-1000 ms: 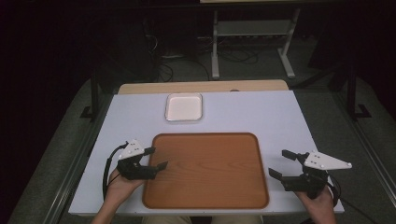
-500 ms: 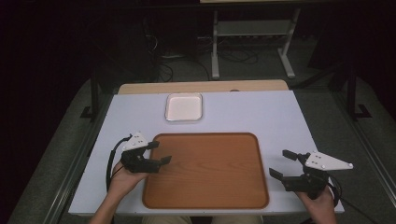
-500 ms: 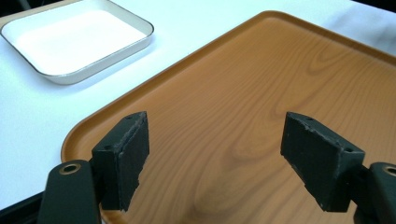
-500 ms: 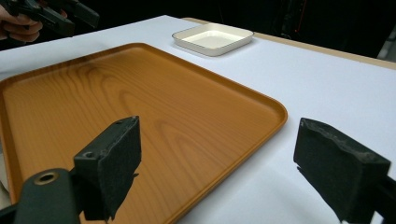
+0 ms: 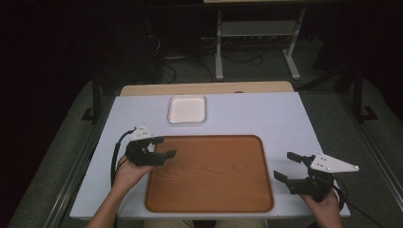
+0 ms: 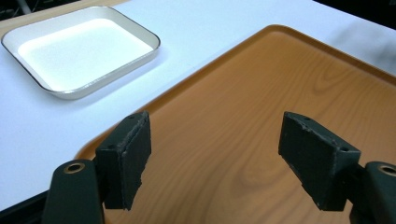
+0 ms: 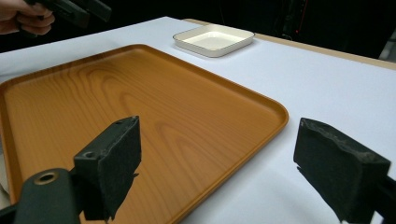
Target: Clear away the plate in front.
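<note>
A brown wooden tray (image 5: 211, 173) lies on the white table (image 5: 280, 118) near its front edge. A small white dish (image 5: 187, 109) sits empty behind it, left of centre. My left gripper (image 5: 164, 147) is open and hovers over the tray's far left corner; its own view has the tray (image 6: 261, 121) between its jaws and the dish (image 6: 79, 49) at upper left. My right gripper (image 5: 287, 166) is open, empty, just off the tray's right edge. From the right gripper view I see the tray (image 7: 140, 107), the dish (image 7: 214, 39) and the left gripper (image 7: 70, 10) far off.
A light wooden strip (image 5: 209, 88) runs along the table's far edge. Behind it stands a metal rack (image 5: 256, 38) on a dark floor with cables. Bare white table surface lies right of the dish and around the tray.
My left gripper has moved up and to the right, from beside the tray's left edge to over its far left corner. The right gripper has barely shifted.
</note>
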### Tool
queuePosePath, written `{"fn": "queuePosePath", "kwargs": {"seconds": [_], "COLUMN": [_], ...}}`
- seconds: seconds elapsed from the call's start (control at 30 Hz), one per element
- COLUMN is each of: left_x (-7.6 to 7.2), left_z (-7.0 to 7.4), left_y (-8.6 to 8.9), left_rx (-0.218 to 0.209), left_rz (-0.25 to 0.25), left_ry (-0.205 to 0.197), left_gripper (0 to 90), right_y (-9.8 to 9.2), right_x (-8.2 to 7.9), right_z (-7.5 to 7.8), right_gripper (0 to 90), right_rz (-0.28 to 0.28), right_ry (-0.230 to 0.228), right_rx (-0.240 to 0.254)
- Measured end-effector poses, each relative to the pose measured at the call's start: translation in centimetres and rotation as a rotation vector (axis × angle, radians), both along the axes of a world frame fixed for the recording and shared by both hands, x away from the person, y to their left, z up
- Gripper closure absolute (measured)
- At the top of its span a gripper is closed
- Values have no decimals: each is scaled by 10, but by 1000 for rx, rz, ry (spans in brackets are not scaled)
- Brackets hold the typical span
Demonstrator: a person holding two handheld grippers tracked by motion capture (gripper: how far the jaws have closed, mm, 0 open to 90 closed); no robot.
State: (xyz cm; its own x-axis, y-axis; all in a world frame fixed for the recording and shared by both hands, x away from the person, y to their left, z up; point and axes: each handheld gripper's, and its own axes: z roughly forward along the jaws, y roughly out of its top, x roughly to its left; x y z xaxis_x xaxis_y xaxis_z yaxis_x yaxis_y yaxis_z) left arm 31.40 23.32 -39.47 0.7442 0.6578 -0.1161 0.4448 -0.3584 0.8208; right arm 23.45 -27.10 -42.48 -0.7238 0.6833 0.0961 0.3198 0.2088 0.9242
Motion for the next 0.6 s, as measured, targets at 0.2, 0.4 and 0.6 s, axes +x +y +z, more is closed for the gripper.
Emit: {"fn": "queuePosePath", "kwargs": {"seconds": [0.2, 0.4, 0.6], "left_x": [16, 35, 52], "left_z": [7, 13, 17], "left_y": [0, -4, -8], "left_rx": [-2, -1, 9], "left_rz": [16, 15, 22], "left_ry": [9, 29, 38], "left_gripper": [251, 257, 258], "right_y": [1, 2, 3], "right_x": [2, 3, 3], "right_z": [-1, -1, -2], "right_gripper": [143, 143, 142], "right_rz": [4, 2, 4], "right_ry": [-1, 2, 6], "right_rx": [-4, -5, -9]}}
